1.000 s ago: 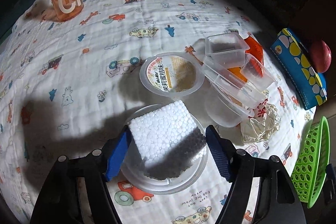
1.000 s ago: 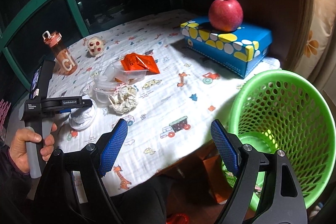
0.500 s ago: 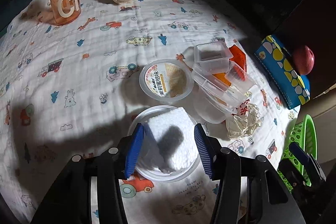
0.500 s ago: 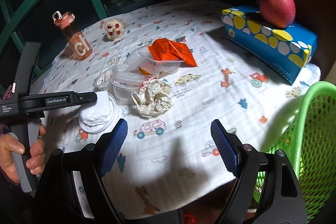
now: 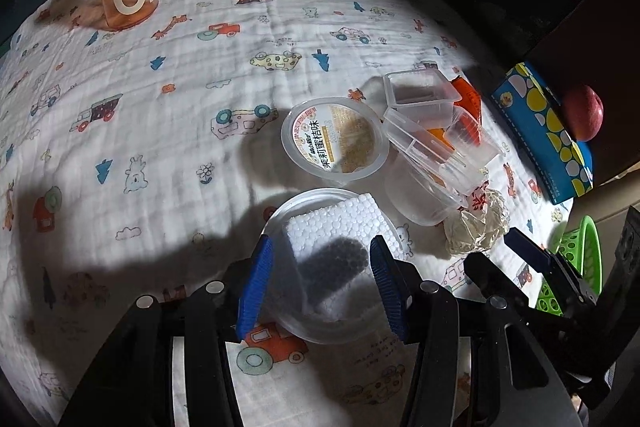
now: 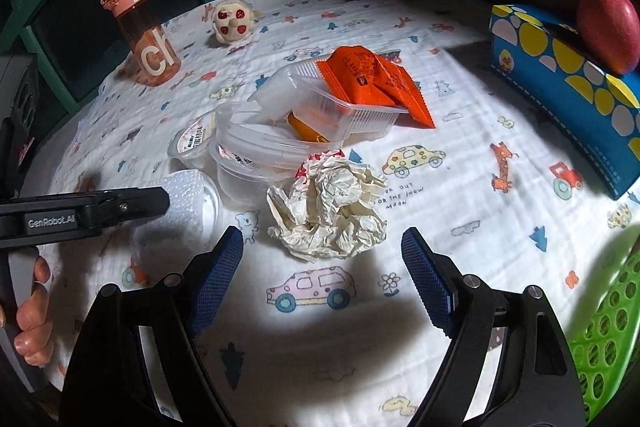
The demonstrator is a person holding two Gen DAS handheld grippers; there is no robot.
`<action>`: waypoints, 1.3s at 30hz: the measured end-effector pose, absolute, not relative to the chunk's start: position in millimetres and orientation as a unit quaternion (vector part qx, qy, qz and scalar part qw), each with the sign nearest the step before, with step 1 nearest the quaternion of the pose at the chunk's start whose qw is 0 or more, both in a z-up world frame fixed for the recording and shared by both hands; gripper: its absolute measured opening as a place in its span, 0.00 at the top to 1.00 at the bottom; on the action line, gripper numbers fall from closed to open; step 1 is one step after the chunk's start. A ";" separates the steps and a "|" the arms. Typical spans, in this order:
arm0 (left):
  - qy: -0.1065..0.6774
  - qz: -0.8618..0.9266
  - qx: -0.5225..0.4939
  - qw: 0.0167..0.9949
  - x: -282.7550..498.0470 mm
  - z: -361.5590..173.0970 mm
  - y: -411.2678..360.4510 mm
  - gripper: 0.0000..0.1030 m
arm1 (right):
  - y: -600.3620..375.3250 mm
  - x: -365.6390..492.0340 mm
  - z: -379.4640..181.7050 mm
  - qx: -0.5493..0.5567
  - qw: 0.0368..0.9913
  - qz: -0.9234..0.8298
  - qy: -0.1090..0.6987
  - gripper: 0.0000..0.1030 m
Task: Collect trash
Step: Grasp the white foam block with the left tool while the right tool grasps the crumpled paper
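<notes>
While the left gripper (image 5: pixel 320 283) points steeply down at the bench (image 5: pixel 168 131), its blue pads have just been closing and now press on a white foam block (image 5: pixel 340 231) that sits in a shallow clear plastic dish (image 5: pixel 280 223). A hand (image 6: pixel 32 323) at the left edge of the right wrist view holds that gripper's handle. The right gripper (image 6: pixel 322 279) hangs with its jaws standing wide apart and nothing between them, just above a patterned cloth that covers the bench. A crumpled ball of cream paper (image 6: pixel 328 211) lies just ahead of its fingertips, apart from them. Behind the paper stands a loose heap of clear plastic tubs (image 6: pixel 256 147), one of them tilted, with an orange snack wrapper (image 6: pixel 372 83) resting partly in the topmost tray. A sealed jelly cup (image 5: pixel 334 141) with a printed lid stands beside the heap, just beyond the dish. A green perforated basket (image 6: pixel 600 331) sits at the bench's right edge. Further off are a pink bottle (image 6: pixel 142 31), a small round plush toy (image 6: pixel 232 21), and a blue spotted box (image 6: pixel 568 83) with a red apple (image 6: pixel 608 27) on top.
</notes>
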State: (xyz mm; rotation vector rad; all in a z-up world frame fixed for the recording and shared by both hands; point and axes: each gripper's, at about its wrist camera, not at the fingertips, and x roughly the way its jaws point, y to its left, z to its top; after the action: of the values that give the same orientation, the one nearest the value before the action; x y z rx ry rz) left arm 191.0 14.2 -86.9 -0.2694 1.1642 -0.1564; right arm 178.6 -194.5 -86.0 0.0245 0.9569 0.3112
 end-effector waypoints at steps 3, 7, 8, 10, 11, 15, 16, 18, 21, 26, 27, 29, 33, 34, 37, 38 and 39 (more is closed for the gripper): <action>0.551 -0.077 -0.136 0.820 190.9 -89.0 16.8 0.52 | -193.9 187.9 -91.0 0.010 0.876 0.144 0.460 0.23; 0.553 -0.082 -0.140 0.817 191.2 -90.4 15.6 0.50 | -193.3 196.4 -95.7 0.007 0.873 0.145 0.466 0.31; 0.553 -0.082 -0.139 0.817 191.4 -90.8 14.6 0.46 | -193.7 197.5 -96.8 0.009 0.871 0.147 0.468 0.35; 0.553 -0.080 -0.133 0.819 191.9 -91.1 12.0 0.45 | -195.9 197.1 -96.9 0.018 0.869 0.152 0.470 0.39; 0.553 -0.079 -0.130 0.819 192.5 -91.4 10.3 0.41 | -196.7 195.6 -95.8 0.018 0.870 0.150 0.469 0.41; 0.558 -0.075 -0.130 0.816 195.3 -93.7 5.8 0.35 | -203.7 185.5 -87.8 0.021 0.875 0.146 0.461 0.44; 0.559 -0.075 -0.128 0.816 196.0 -94.0 3.9 0.35 | -206.3 182.1 -85.2 0.021 0.877 0.145 0.458 0.44; 0.560 -0.071 -0.125 0.816 197.5 -95.6 1.0 0.35 | -212.6 174.6 -78.9 0.023 0.881 0.141 0.452 0.44; 0.566 -0.060 -0.121 0.814 201.0 -99.1 -4.9 0.35 | -224.2 162.8 -68.5 0.032 0.886 0.135 0.442 0.44; 0.564 -0.051 -0.114 0.816 204.1 -102.0 -11.9 0.35 | -243.6 140.0 -51.6 0.039 0.897 0.124 0.422 0.44; 0.562 -0.051 -0.112 0.818 204.1 -101.9 -12.2 0.35 | -248.2 135.7 -48.5 0.041 0.899 0.121 0.419 0.44; 0.559 -0.050 -0.112 0.820 203.6 -101.8 -12.3 0.37 | -258.0 127.0 -42.4 0.047 0.902 0.115 0.413 0.44; 0.554 -0.062 -0.118 0.822 199.4 -96.3 -12.4 0.54 | -278.0 110.7 -31.3 0.059 0.909 0.097 0.400 0.44; 0.550 -0.063 -0.114 0.825 197.5 -94.0 -12.8 0.56 | -282.4 107.1 -28.7 0.061 0.911 0.093 0.398 0.44; 0.544 -0.067 -0.119 0.828 191.7 -88.4 -10.3 0.59 | -295.3 96.9 -22.1 0.068 0.915 0.077 0.390 0.44; 0.541 -0.067 -0.118 0.830 189.2 -86.0 -9.6 0.59 | -299.4 93.9 -20.3 0.071 0.916 0.073 0.388 0.44; 0.537 -0.069 -0.118 0.832 186.4 -83.2 -8.9 0.60 | -303.2 90.9 -18.6 0.072 0.917 0.068 0.386 0.44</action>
State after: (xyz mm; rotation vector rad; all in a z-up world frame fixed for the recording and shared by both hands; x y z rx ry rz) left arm 186.4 -8.9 -83.2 -0.2510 1.1391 -0.1460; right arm 90.9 -303.2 -18.6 0.1490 0.7935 0.1392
